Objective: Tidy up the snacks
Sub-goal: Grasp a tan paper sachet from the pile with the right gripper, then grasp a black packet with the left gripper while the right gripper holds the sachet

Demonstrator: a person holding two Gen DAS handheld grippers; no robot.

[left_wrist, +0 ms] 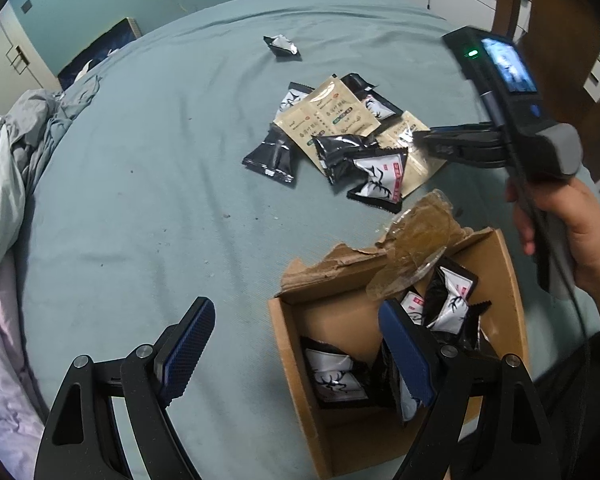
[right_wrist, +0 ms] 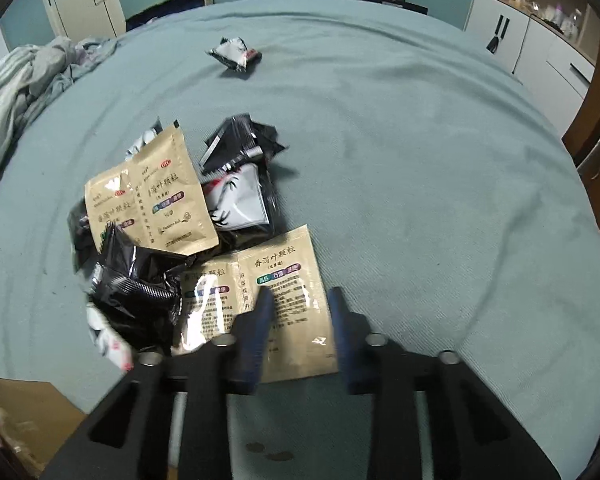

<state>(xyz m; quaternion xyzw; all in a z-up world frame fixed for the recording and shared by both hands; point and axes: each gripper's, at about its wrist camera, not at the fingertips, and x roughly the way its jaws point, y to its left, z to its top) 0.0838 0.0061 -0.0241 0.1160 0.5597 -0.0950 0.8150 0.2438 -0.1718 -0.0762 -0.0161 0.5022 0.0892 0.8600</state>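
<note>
Right gripper is part open, straddling the tan sachet at the near edge of the pile, nothing pinched yet. Flat foil on soft bedsheet will probably slide or drag its joined twin along. Left gripper is wide open and empty by the box, which holds a few packets. One stray packet sits far off. Bedroom, teal walls, crumpled duvet.

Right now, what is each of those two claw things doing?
Left gripper: open, empty, above the brown cardboard box.
Right gripper: open, fingers straddling the tan foil sachet, not gripping it.
</note>
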